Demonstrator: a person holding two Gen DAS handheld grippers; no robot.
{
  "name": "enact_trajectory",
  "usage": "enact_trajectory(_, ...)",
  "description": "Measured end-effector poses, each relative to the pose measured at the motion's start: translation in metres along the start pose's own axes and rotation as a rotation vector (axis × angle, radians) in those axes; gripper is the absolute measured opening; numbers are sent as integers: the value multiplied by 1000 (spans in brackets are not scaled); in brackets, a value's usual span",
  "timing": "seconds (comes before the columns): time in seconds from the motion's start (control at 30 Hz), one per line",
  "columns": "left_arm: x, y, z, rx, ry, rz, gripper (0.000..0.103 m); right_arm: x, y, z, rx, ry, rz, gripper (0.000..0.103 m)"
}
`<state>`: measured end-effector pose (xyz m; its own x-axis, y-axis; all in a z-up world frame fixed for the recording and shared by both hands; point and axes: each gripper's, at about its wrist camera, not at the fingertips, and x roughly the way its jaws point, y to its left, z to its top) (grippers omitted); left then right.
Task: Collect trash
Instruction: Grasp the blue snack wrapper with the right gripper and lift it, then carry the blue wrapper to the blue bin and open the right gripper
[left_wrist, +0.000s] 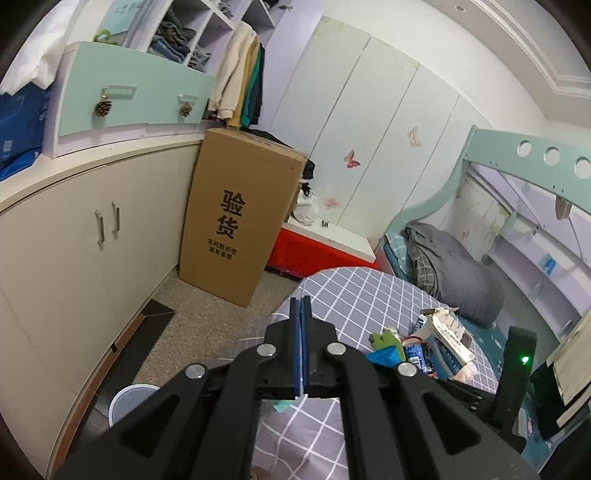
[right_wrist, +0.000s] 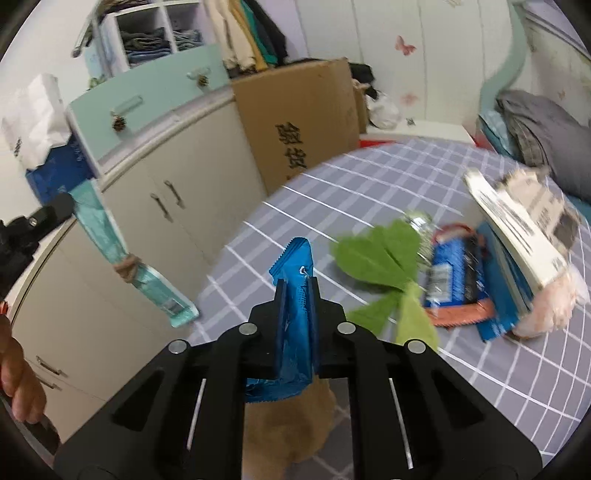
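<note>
blue wrapper (right_wrist: 295, 295) is pinched in the right gripper (right_wrist: 297, 291) above the table (right_wrist: 369, 192); the left gripper (left_wrist: 301, 314) clamps a teal wrapper (right_wrist: 110, 243) beyond the edge. loose foil may slip before the bin (left_wrist: 129, 402).

The right gripper (right_wrist: 297, 291) jaws clamp a blue wrapper (right_wrist: 293, 328) above the checked table (right_wrist: 369, 184).

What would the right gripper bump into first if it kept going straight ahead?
Probably the checkered tablecloth. The right gripper, shut on a blue wrapper, points across bare cloth, left of the green paper scrap. The cardboard box stands beyond, though depth is unclear.
</note>
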<state>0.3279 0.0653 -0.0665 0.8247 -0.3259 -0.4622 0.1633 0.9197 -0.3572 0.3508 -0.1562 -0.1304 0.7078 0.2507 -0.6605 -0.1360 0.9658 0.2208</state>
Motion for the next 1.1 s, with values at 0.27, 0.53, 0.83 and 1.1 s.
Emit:
enact_trajectory(0.27,-8,52,-6,-56,21,78,0,22,76,12,-108,0,86,11)
enact_trajectory(0.53,15,83,-23,-85,103,107,0,56,50,20,-69,52,-35,11)
enact_trajectory(0.83,43,91,-36,-99,159,113,0,85,19,26,-14,125,-64,21)
enact_trajectory(1.1,50,97,-36,-109,173,131,0,111,15,38,-31,200,-47,46)
